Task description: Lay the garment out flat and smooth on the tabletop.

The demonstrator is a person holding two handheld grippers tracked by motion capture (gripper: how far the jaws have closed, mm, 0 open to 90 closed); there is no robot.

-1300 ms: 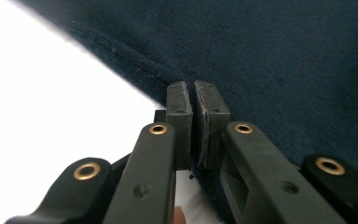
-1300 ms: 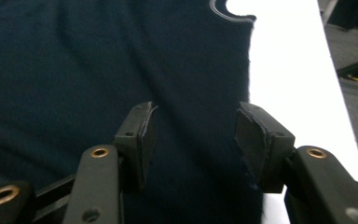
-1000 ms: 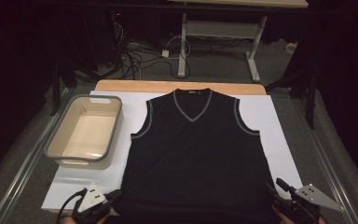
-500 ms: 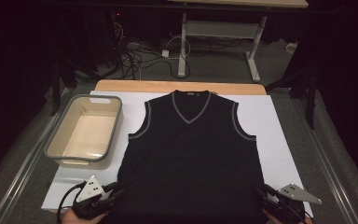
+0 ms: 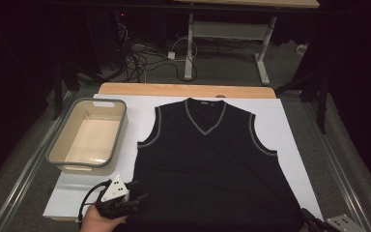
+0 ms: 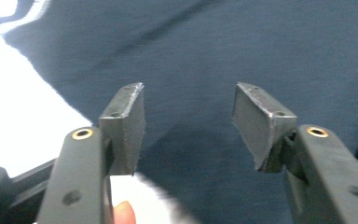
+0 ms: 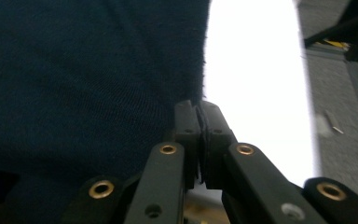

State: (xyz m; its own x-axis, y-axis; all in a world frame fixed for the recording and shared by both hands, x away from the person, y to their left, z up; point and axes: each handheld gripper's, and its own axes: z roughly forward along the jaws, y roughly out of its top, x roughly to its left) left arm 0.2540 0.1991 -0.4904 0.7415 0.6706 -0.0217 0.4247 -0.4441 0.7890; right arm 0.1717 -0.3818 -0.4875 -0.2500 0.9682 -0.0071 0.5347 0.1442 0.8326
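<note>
Vest [image 5: 207,169], black, sleeveless, grey-trimmed at V-neck and armholes, spread flat and face-up on white sheet [image 5: 290,121] over wooden surface [image 5: 183,90], neck toward far edge. Beige tub [image 5: 58,152] with grey rim just left of vest, on the sheet's left part, apart from the cloth; pale bare floor inside, nothing held in it. Left gripper [image 5: 136,197] at vest's lower left hem corner, held in a hand [image 5: 96,221]; seen in left gripper view [image 6: 189,121], fingers [image 6: 126,123] parted at middling width, lately opening, dark cloth beneath the gap, pads not pressing on it. Right gripper [image 5: 314,223] at vest's lower right corner; in right gripper view [image 7: 199,116], fingers [image 7: 184,126] lately closing, now pressed together right at vest's side edge, thin cloth edge apparently pinched between pads. Cables and desk legs on floor beyond.
</note>
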